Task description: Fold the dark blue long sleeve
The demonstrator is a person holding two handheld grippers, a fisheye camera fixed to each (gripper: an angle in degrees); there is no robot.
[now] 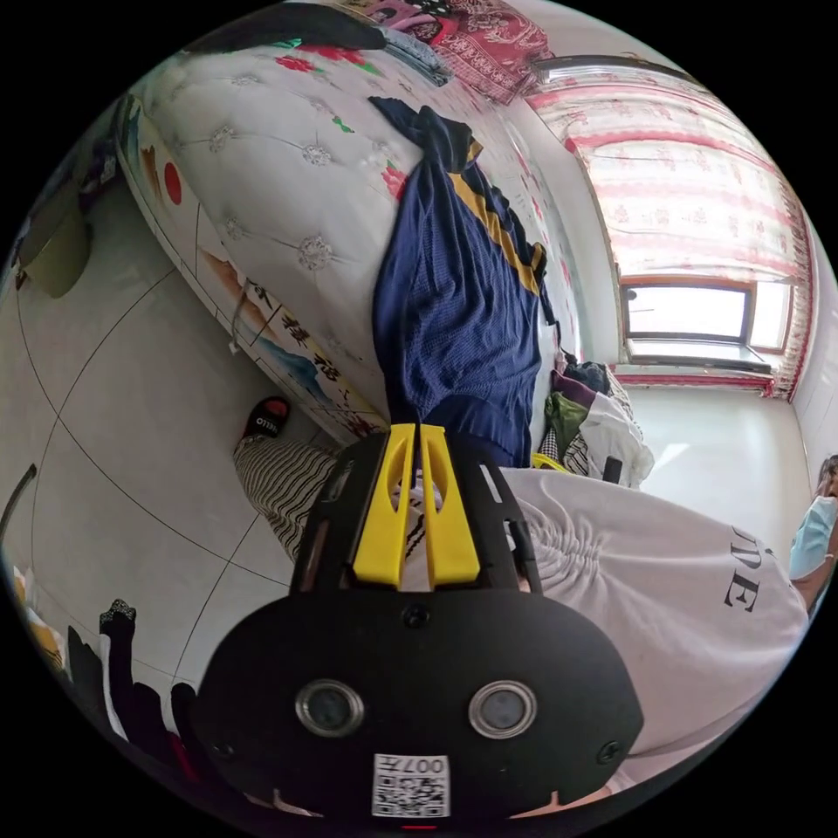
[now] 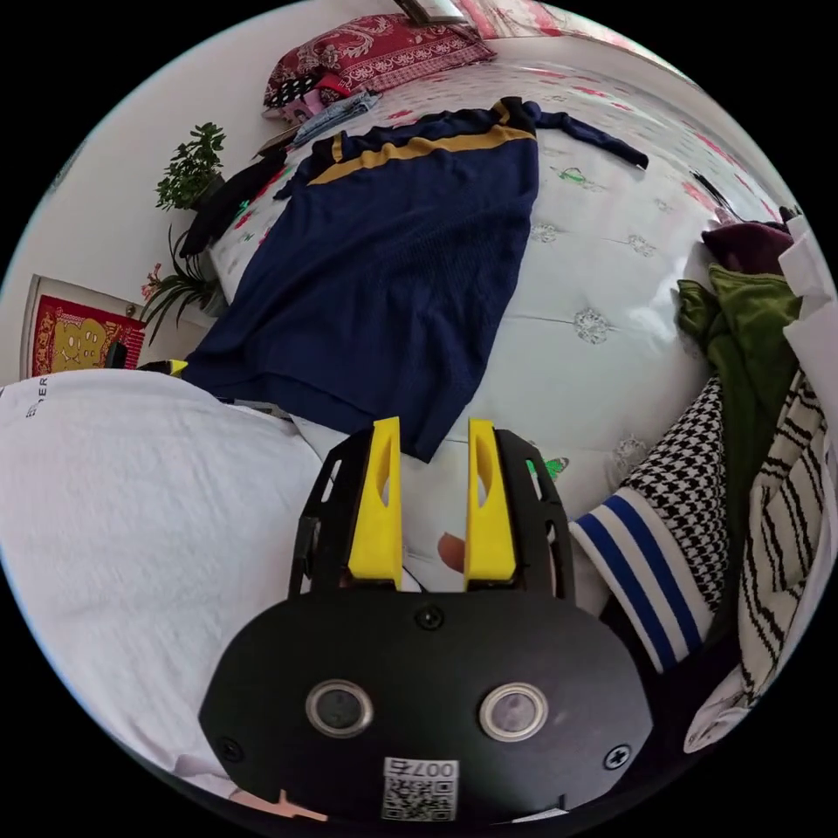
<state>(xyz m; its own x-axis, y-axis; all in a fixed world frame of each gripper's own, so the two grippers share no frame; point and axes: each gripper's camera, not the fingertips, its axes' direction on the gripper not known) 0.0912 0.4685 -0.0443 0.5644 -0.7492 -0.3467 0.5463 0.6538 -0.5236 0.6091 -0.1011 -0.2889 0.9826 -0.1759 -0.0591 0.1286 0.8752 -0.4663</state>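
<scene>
Bare bed [image 2: 602,262] lies open right of the shirt [image 2: 393,253]. A clothes pile [image 2: 742,410] crowds that far edge; pillows [image 2: 367,52] and a plant [image 2: 188,175] hem the head.

A tufted white bed [image 2: 602,288] stands on pale floor tiles [image 1: 113,410] near a bright window [image 1: 690,314].
</scene>
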